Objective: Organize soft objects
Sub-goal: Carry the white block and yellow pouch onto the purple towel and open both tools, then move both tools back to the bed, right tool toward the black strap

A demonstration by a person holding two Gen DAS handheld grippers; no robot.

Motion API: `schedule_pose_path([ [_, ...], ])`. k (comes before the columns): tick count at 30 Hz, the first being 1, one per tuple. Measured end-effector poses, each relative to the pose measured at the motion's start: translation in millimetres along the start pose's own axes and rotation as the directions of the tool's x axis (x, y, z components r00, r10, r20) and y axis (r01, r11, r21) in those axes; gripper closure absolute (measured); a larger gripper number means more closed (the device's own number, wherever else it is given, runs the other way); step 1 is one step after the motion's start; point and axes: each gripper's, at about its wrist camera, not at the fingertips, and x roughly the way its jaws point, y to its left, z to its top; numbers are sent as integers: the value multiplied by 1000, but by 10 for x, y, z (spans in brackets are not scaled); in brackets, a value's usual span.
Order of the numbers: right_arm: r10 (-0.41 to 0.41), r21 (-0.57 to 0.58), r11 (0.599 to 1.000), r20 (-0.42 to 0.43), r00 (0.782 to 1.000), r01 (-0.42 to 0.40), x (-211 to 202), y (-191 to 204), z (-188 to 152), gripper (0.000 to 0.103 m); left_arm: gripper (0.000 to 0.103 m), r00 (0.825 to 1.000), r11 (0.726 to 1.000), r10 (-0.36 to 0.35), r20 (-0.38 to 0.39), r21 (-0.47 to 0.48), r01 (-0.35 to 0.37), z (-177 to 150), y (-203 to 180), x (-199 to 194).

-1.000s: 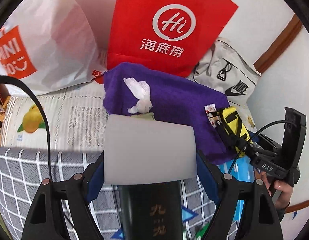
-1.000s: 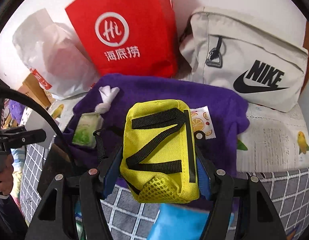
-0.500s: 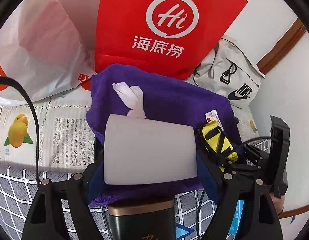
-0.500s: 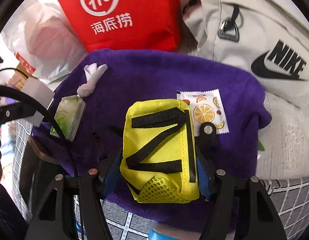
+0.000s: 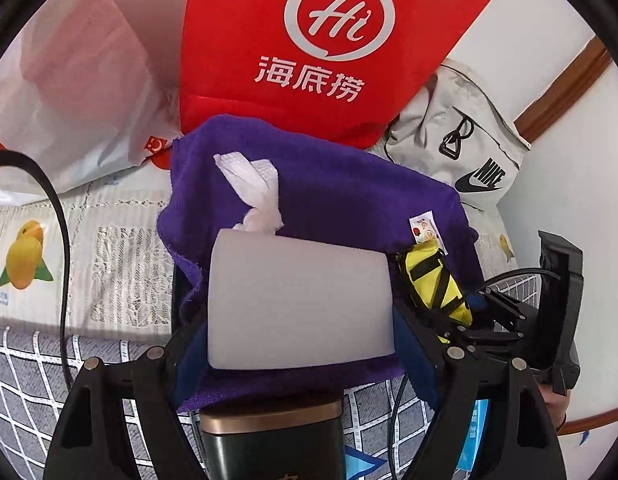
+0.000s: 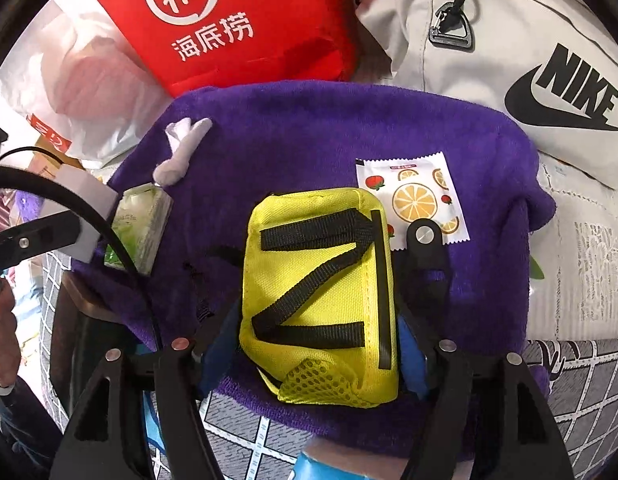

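My left gripper is shut on a pale grey-white foam block, held just over the near edge of a purple towel. My right gripper has a yellow pouch with black straps between its jaws, lying on the purple towel. The jaws are opening, and the blue pads still touch the pouch's sides. On the towel lie a green tissue pack with a twisted white tissue and a fruit-printed sachet.
Behind the towel stand a red paper bag, a white plastic bag and a beige Nike bag. A dark green box with a gold rim sits below the foam block. A blue item lies on the grid-patterned cloth.
Both grippers came down and in over the towel. The yellow pouch now rests on it beside the sachet, and the right finger stands slightly further from the pouch.
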Motion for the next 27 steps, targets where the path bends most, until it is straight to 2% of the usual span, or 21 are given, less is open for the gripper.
schedule_pose_path([
  [8,-48,-4,999,13,999,48,-190,11,-26,32,22,999,999,-32,-16,-14,32,4,-72,120],
  [9,-42,-5,999,30,999,43,-233,14,-32,30,22,999,999,-35,-25,-15,35,3,-88,142],
  [11,-29,-18,999,60,998,30,-305,29,-44,16,22,999,999,-28,-26,-18,27,-11,-117,161],
  [15,-69,-25,997,81,994,71,-374,23,-50,16,22,998,1000,-14,-60,-19,13,-18,-190,237],
  [18,-51,-1,999,94,994,51,-508,-32,-86,16,22,997,1000,2,-77,-14,-3,-17,-262,282],
  [24,-72,69,996,140,988,63,-809,-170,-294,16,22,992,999,-24,-126,21,27,-31,-467,446],
  [27,-62,96,994,152,986,48,-927,-223,-461,16,22,987,998,23,-161,60,-14,-60,-560,575],
])
